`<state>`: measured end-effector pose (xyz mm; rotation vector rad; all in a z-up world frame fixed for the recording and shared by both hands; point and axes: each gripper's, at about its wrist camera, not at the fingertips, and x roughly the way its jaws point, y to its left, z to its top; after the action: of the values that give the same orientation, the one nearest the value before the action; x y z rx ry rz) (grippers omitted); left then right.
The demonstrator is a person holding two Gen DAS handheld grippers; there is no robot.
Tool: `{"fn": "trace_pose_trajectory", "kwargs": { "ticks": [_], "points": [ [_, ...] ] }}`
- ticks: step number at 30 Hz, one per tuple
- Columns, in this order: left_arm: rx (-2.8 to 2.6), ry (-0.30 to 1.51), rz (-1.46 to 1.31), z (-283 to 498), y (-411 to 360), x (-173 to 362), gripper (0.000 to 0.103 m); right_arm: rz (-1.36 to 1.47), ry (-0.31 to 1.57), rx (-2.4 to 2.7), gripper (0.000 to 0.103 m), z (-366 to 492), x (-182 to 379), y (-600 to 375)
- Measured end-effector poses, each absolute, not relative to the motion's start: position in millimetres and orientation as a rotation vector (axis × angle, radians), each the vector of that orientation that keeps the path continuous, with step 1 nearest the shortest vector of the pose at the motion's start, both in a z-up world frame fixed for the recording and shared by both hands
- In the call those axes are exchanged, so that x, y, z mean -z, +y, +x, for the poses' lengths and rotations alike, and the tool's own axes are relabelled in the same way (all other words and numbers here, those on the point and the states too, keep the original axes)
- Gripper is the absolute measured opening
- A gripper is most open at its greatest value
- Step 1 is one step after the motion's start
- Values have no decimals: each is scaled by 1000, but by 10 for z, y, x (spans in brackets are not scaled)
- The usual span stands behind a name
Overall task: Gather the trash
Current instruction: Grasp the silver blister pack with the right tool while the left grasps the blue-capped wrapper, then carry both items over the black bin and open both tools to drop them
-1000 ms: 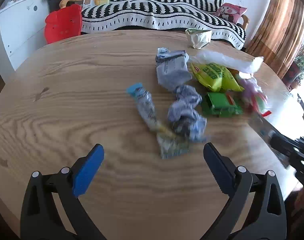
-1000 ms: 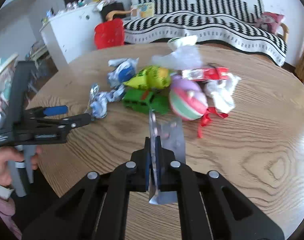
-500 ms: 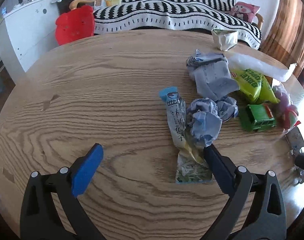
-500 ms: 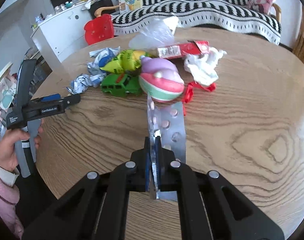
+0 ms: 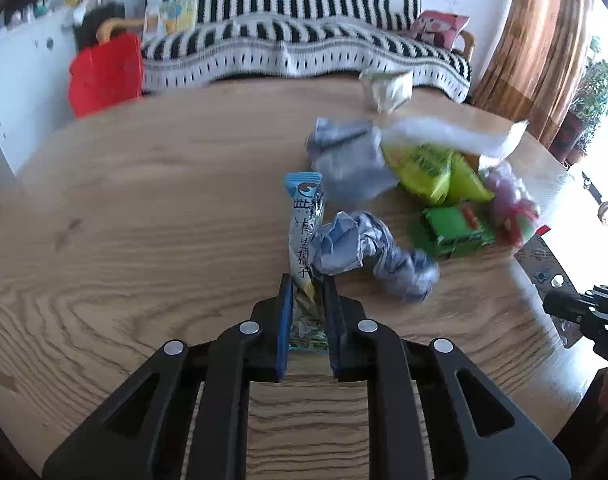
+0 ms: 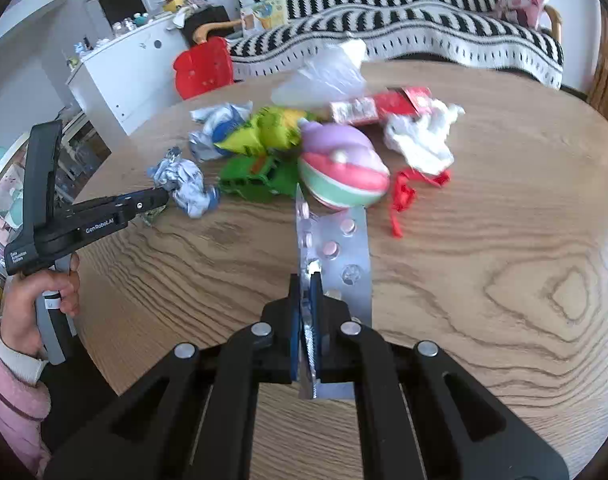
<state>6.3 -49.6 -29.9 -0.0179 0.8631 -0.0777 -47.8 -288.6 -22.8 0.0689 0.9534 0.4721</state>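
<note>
The left gripper [image 5: 307, 292] has just snapped shut: a moment ago its blue pads stood wide apart over the wood, and now they pinch the lower end of the long snack wrapper [image 5: 304, 220], whose blue top points up toward the middle of the left wrist frame. Pressed against the wrapper's right side lies a crumpled grey-blue paper ball [image 5: 367, 248], and above that a flatter crumpled paper [image 5: 347, 160]. To the right of these sit a yellow-green snack bag [image 5: 427, 172], a green toy car [image 5: 451, 230] and a clear plastic bag [image 5: 443, 136], all blurred, on the round wooden table [image 5: 144, 200]. The pile sits lower and nearer in this view than half a second ago. In the right wrist view the right gripper [image 6: 305, 284] is clamped as before on a silver pill blister sheet [image 6: 343, 248], which rises from the jaws toward frame centre. Beyond it lie a pink, purple and green ball [image 6: 343, 172], white crumpled tissue [image 6: 419, 140], a red ribbon [image 6: 403, 192] and a red packet [image 6: 383, 106]. At the left edge a hand [image 6: 32, 304] in a pink sleeve grips the left tool's handle, its tip now down among the papers rather than hovering short of them.
</note>
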Motion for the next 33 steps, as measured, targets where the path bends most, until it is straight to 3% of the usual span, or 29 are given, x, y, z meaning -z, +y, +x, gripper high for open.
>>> {"fn": "trace_pose_trajectory", "kwargs": {
  "ticks": [8, 33],
  "points": [
    [-22, 755, -37, -127, -262, 38, 14, 52, 932, -434, 5, -523, 167, -2886],
    [-19, 785, -124, -303, 94, 101, 14, 114, 902, -387, 5, -501, 92, -3016]
  ]
}}
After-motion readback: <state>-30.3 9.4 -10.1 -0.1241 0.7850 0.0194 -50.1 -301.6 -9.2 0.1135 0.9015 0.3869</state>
